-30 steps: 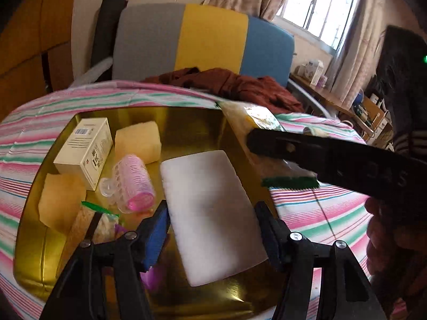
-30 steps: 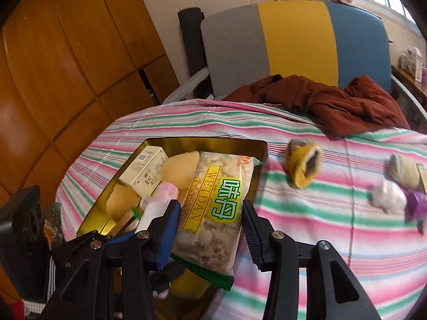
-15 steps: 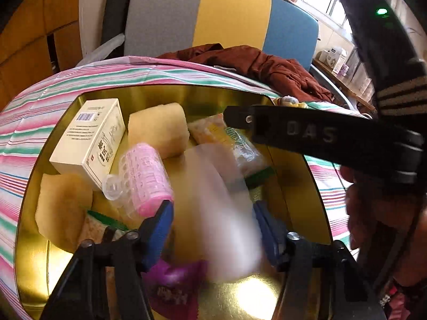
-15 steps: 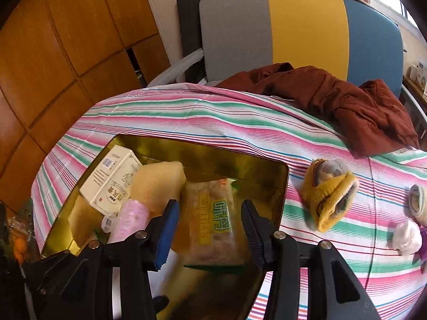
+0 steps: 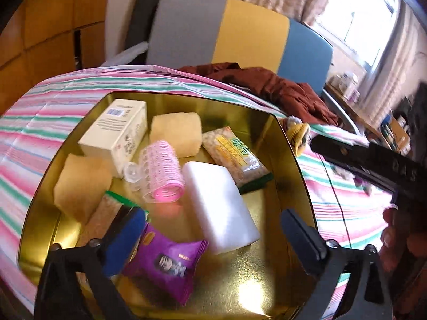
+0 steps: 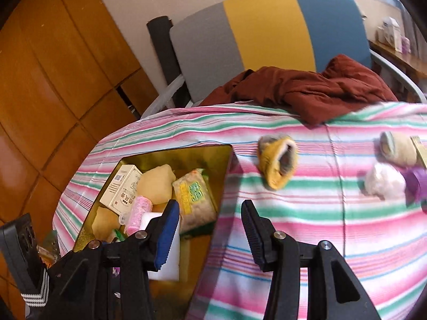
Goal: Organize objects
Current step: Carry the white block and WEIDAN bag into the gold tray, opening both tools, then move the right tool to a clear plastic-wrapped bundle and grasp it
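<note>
A gold tin (image 5: pixel 291 144) sits on the striped tablecloth and also shows in the right wrist view (image 6: pixel 226 170). In it lie a white sponge (image 5: pixel 218 208), a snack bag (image 5: pixel 234 154), a pink hair roller (image 5: pixel 162 176), a white box (image 5: pixel 114 130), two yellow sponges (image 5: pixel 176 133) and a purple packet (image 5: pixel 165 264). My left gripper (image 5: pixel 213 240) is open and empty above the tin. My right gripper (image 6: pixel 210 232) is open and empty over the tin's right edge. A yellow sock ball (image 6: pixel 277 160), a beige roll (image 6: pixel 397 146), a white puff (image 6: pixel 381 181) and a purple item (image 6: pixel 416 181) lie on the cloth.
A grey, yellow and blue chair (image 6: pixel 267 32) stands behind the table with a dark red garment (image 6: pixel 307 88) draped onto the table edge. Wooden cabinets (image 6: pixel 53 80) are at the left. The right gripper's body (image 5: pixel 373 160) crosses the left wrist view.
The snack bag has left my right gripper and now lies in the tin. The right gripper has swung right toward the cloth. The white sponge has dropped from between the left fingers into the tin.
</note>
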The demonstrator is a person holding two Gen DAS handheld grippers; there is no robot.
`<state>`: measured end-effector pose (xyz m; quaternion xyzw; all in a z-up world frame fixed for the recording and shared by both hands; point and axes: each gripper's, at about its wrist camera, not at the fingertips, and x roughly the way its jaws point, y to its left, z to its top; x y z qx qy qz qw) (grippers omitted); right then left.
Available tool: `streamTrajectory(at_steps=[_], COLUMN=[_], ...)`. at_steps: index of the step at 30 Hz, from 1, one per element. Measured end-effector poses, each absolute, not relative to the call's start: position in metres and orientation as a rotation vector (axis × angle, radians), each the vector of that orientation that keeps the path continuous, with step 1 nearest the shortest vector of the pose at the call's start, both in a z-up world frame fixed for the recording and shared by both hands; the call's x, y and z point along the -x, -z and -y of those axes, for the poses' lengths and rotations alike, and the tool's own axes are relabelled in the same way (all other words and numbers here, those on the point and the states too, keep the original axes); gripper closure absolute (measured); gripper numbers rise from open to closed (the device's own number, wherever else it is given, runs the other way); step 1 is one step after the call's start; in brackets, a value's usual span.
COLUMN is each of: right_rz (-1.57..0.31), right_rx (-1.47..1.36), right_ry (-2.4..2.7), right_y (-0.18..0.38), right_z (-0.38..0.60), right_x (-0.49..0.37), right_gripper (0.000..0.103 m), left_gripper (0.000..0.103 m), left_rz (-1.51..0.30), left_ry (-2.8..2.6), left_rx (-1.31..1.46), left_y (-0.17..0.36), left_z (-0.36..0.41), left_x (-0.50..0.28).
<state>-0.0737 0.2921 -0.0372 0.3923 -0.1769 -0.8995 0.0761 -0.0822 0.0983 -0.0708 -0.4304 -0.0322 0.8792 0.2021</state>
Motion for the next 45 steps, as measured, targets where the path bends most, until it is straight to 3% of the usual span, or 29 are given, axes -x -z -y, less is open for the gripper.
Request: streamTrajectory(at_steps=[17, 45], right_rz=[0.538, 0.781], right_rx=[-1.242, -1.358], right_ry=[2.725, 3.056], right_y=[0.049, 0.102], right_z=[-0.332, -0.527], right_x=[0.014, -0.060], right_gripper=[0.054, 0.052], left_gripper=[0.000, 0.000], left_rz=[0.092, -0.234], left_ry=[-2.481, -2.098], left_rx=[1.132, 1.136], left_y=[0.047, 0.067], left_z=[-0.118, -0.265], left_x=[0.040, -0.032])
